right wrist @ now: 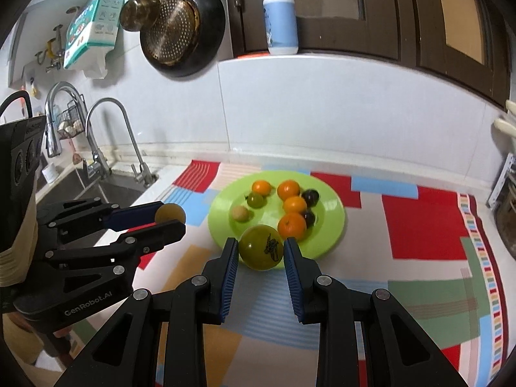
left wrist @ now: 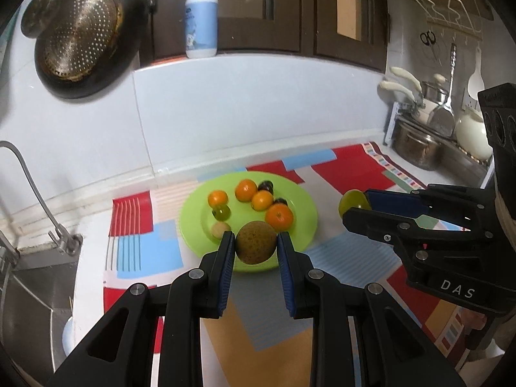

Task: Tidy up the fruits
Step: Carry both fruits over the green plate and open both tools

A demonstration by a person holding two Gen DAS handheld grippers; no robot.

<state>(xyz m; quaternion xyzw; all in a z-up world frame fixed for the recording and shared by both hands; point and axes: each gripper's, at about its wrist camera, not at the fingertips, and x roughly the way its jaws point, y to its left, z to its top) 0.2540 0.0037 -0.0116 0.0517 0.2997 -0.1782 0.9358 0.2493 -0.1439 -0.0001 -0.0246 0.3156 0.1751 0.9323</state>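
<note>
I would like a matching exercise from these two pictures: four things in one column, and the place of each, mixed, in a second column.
Things:
1. brown rough fruit
2. large green fruit
3. pump bottle
4. oranges

Places:
A. on the ledge above the white tiles
B. between the pads of the right gripper
C. on the green plate
D. between the pads of the left gripper

Pairs: 1-D, 2-B, 3-A, 4-C
</note>
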